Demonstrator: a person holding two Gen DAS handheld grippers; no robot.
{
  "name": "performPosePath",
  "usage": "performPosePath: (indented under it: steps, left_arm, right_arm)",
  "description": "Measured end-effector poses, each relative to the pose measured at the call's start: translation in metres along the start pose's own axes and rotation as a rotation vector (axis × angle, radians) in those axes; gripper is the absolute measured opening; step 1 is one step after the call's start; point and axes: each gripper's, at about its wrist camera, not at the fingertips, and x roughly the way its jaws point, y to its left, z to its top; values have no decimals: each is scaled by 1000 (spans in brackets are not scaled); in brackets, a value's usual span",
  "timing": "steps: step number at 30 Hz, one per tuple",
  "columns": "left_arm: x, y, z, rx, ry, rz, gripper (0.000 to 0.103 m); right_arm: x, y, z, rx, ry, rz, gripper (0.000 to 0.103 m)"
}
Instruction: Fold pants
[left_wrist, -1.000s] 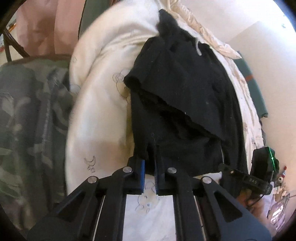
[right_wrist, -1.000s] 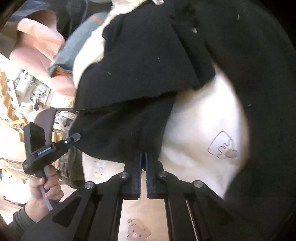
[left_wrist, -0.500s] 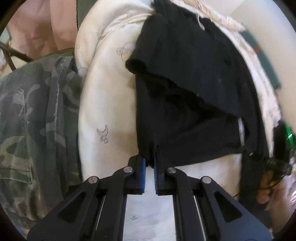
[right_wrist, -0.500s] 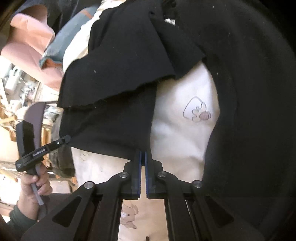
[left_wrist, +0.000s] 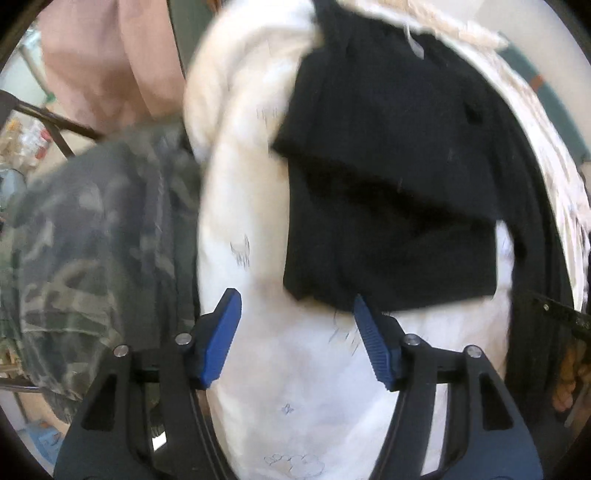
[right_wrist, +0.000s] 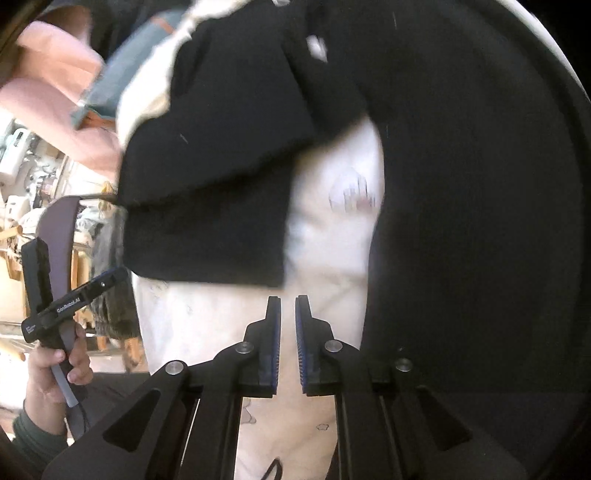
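Pants of black fabric (left_wrist: 388, 192), folded, lie on my white printed bedsheet (left_wrist: 295, 369) at frame centre. My left gripper (left_wrist: 295, 306) jaws are opening wide, nothing between them; hem just above. My right gripper (right_wrist: 287, 301) jaws are parting slightly, released, below the hem.

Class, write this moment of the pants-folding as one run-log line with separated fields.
stage: fold laid, releasing | left gripper: jaws opening, empty | right gripper: jaws opening, empty | black pants: folded on white bedding

Left tongs (left_wrist: 295, 325) opening wide, right tongs (right_wrist: 287, 332) parting slightly (nothing gripped)
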Motion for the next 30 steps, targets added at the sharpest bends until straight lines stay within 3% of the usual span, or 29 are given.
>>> performPosePath:
  steps: [2, 4, 5, 8, 9, 11, 12, 13, 14, 17, 20, 24, 26, 28, 30]
  left_arm:
    - [-2, -11, 8, -2, -49, -51, 60]
    - [13, -22, 17, 6, -27, -129, 60]
    - [25, -29, 23, 24, -3, -127, 60]
    - [66, -31, 23, 54, 68, -28, 59]
    - [73, -26, 22, 54, 74, -22, 58]
    - [69, -19, 23, 46, 56, 16, 59]
    - [66, -15, 21, 47, 59, 79, 64]
    - [63, -14, 20, 46, 61, 86, 65]
    - [60, -14, 18, 46, 65, 78, 65]
    - [42, -15, 10, 25, 96, 57, 64]
    - [16, -31, -4, 3, 74, 22, 65]
    - [-11, -81, -29, -4, 43, -61, 79]
    - [-18, -103, -46, -12, 39, -107, 79]
    - [-20, -132, -63, -8, 54, -180, 79]
    - [-17, -164, -84, 9, 88, -238, 79]
  right_arm:
    - [6, 9, 13, 2, -10, 67, 10]
    - [29, 14, 24, 31, 18, 146, 10]
    - [41, 15, 27, 34, 38, 149, 10]
    - [78, 16, 27, 11, 100, 57, 10]
    - [86, 12, 25, -2, 112, -18, 0]
    - [83, 0, 22, -18, 100, -77, 0]
    - [78, -4, 20, -10, 92, -90, 0]
    - [68, -9, 16, -2, 89, -113, 0]
    - [59, -12, 12, -3, 96, -118, 7]
    - [10, -25, 1, -3, 61, -31, 7]
    - [-49, -36, -7, -11, -11, -35, 7]
    - [-124, -60, -12, -30, -69, -127, 7]
    - [-149, -67, -13, -58, -60, -211, 9]
    - [-167, -86, -12, -69, 0, -303, 20]
    - [-182, -106, -13, -63, 41, -371, 47]
